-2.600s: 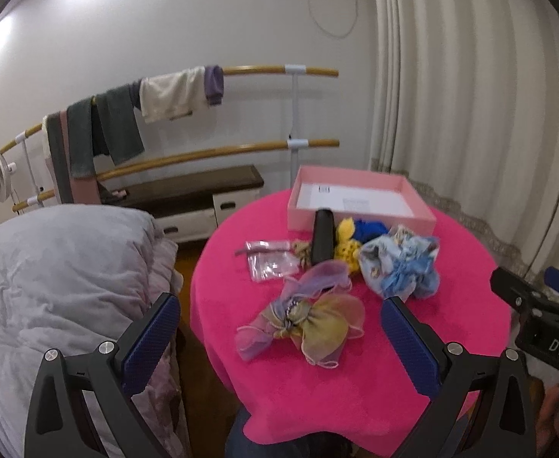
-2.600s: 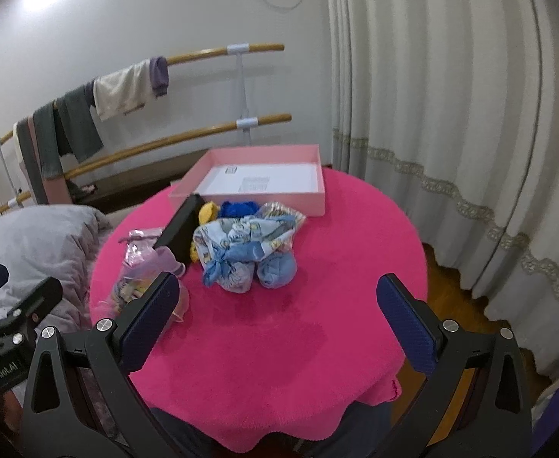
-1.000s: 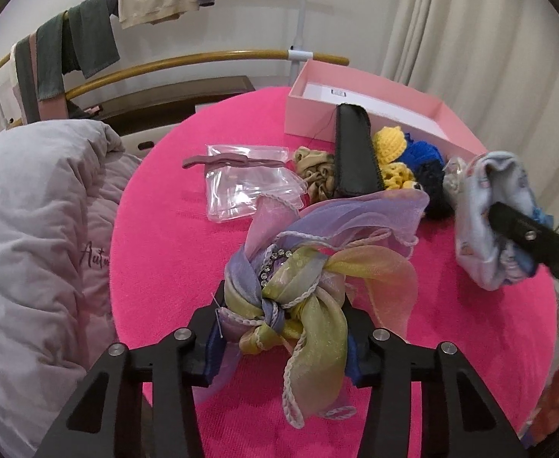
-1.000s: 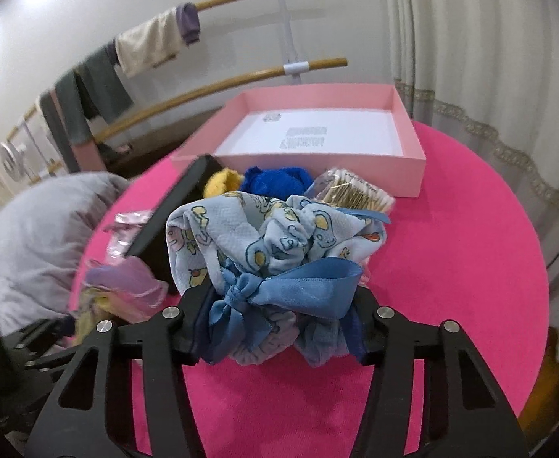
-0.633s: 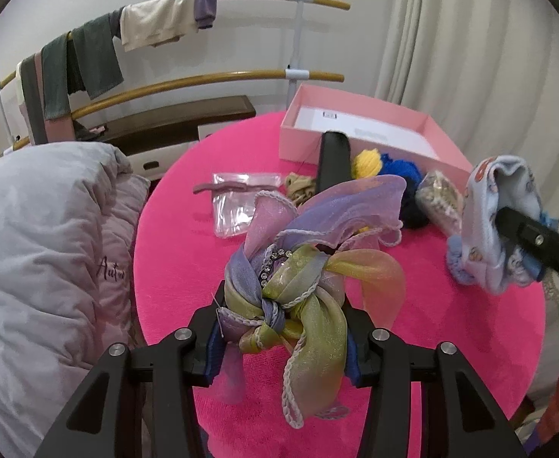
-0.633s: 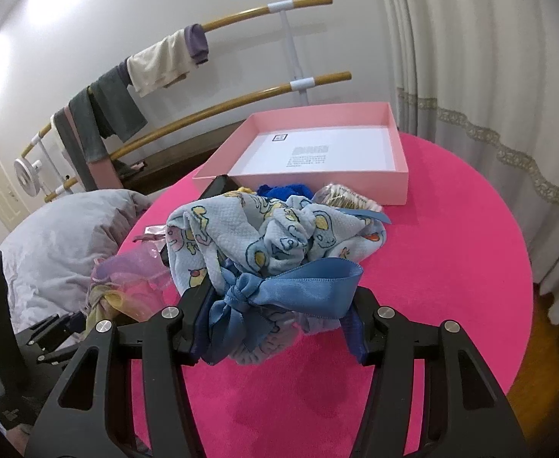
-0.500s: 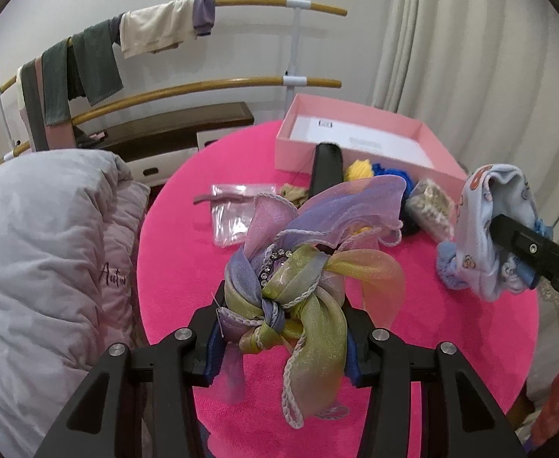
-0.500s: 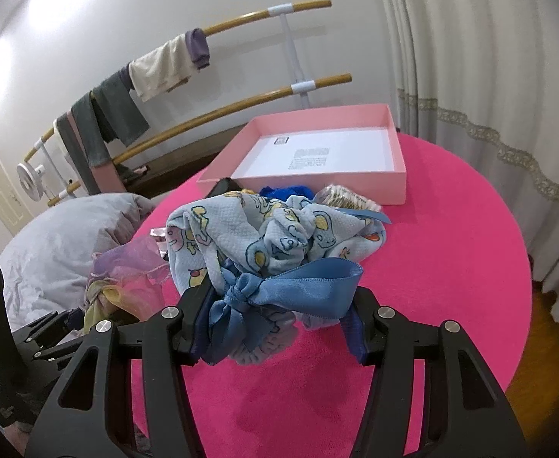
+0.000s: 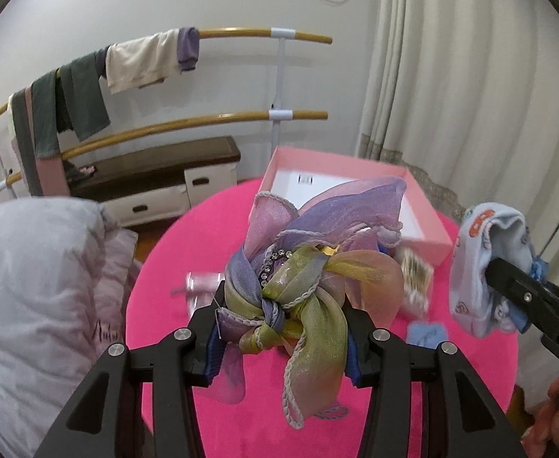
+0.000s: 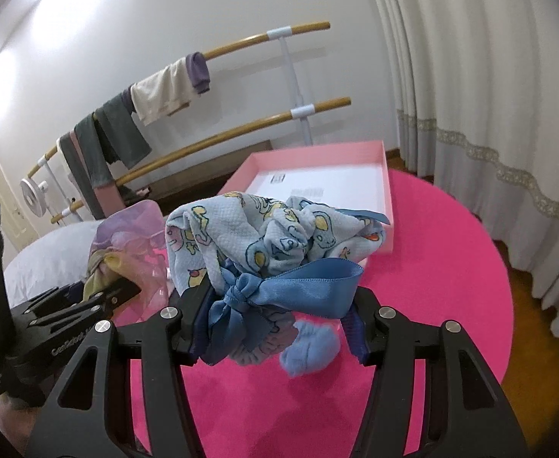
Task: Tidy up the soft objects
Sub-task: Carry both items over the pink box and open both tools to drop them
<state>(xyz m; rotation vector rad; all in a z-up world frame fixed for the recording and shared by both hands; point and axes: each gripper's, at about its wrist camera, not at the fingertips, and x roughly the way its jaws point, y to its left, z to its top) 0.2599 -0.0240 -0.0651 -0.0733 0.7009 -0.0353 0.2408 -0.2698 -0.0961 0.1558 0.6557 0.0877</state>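
Left wrist view: organza bow (image 9: 302,267) upright, tails hanging down

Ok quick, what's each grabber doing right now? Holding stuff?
Left gripper: closed on the purple and yellow bow, lifted off the table.
Right gripper: closed on the blue cartoon cloth bundle, also in the air.

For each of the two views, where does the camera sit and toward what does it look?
Left wrist: on the left tool, facing the pink box; its fingers clamp the organza bow.
Right wrist: on the right tool, facing the same box; it clamps the blue printed bow.
Shared: box, pink table, both bows, each other's tool.
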